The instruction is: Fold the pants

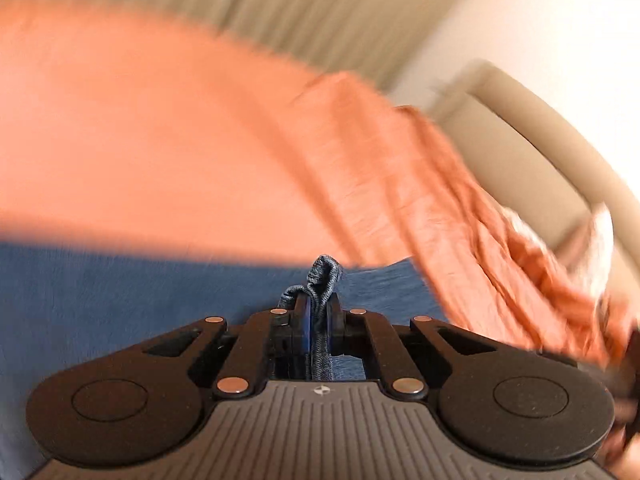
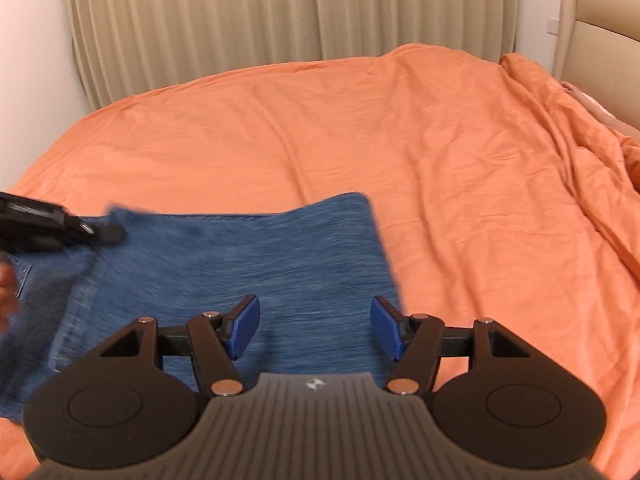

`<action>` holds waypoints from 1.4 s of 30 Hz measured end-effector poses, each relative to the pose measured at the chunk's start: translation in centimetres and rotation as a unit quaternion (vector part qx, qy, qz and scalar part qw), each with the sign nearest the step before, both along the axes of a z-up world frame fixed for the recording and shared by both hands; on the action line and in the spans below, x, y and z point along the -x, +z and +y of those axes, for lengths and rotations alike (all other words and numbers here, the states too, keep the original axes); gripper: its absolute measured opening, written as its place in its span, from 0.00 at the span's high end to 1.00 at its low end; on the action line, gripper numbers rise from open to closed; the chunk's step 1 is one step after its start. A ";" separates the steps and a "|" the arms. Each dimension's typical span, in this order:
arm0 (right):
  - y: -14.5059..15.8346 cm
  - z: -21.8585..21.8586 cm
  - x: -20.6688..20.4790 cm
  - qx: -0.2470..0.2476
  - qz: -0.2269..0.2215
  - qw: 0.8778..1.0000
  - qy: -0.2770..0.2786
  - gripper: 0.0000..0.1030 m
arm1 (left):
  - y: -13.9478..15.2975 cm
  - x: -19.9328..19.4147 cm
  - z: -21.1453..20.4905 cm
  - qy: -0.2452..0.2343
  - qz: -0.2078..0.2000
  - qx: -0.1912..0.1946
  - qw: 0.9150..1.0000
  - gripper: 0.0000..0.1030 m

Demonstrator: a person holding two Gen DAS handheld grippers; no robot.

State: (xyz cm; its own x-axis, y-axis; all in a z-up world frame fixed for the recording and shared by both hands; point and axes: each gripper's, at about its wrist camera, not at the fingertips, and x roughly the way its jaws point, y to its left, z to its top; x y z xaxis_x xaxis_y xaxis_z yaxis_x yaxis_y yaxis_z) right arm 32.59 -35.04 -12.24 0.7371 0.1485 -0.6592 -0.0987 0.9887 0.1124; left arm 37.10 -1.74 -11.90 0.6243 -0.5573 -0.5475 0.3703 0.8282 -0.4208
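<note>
The blue denim pants [image 2: 248, 256] lie folded flat on the orange bed cover [image 2: 360, 128]. My left gripper [image 1: 318, 304] is shut on a bunched fold of the denim, which sticks up between its pads; the left wrist view is blurred. In the right wrist view the left gripper [image 2: 100, 234] reaches in from the left edge onto the far left corner of the pants. My right gripper [image 2: 316, 328] hovers over the near right part of the pants. It stands open with its blue pads [image 2: 244, 328] wide apart and nothing between them.
The orange cover spreads far beyond the pants and bunches into folds at the right [image 2: 580, 152]. Beige curtains [image 2: 280, 12] hang behind the bed, and a padded headboard [image 2: 592, 20] stands at the right. A hand [image 2: 6, 292] shows at the left edge.
</note>
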 end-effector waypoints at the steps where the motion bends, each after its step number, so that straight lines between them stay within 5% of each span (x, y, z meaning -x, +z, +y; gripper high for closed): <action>1: 0.1 -0.5 -0.3 0.000 0.001 1.000 -0.004 0.52 | 1.2 0.3 -0.7 -0.010 -0.022 -0.022 0.999 0.94; 2: 0.2 -1.0 -0.5 -0.003 0.004 1.000 -0.008 0.66 | 1.9 0.2 -1.2 -0.013 -0.030 -0.041 0.999 0.94; 5: 0.3 -1.7 -2.0 -0.011 0.011 1.000 -0.016 0.80 | 0.8 -1.5 -1.8 0.002 0.007 -0.092 0.996 0.94; 11: -0.8 -1.9 -7.5 -0.022 0.002 1.000 -0.013 0.88 | -5.3 -3.8 -0.1 0.041 0.098 -0.074 0.992 0.93; 21: -6.1 -1.5 -16.9 0.001 0.058 0.998 -0.019 1.00 | -6.7 -4.4 0.3 0.041 0.107 -0.055 0.992 0.91; 24: -6.3 -2.0 -17.5 0.007 0.065 0.998 -0.018 0.96 | -6.6 -4.3 0.1 0.039 0.104 -0.064 0.992 0.86; 31: -1.9 -2.3 -11.7 0.016 0.041 0.999 0.000 0.94 | -3.9 -1.3 -1.0 0.058 0.074 -0.106 0.990 0.74; 35: -0.2 -2.7 -5.9 0.002 0.044 0.999 0.015 0.94 | -2.2 2.2 -1.1 0.056 0.052 -0.091 0.993 0.74; 40: -0.2 -2.6 -0.4 0.011 0.052 0.998 0.029 0.94 | -2.2 5.3 -2.3 0.015 0.094 -0.061 0.994 0.74; 42: -1.1 -2.4 0.7 0.019 0.063 0.997 0.035 0.94 | -2.9 6.1 -2.9 0.008 0.096 -0.081 0.992 0.78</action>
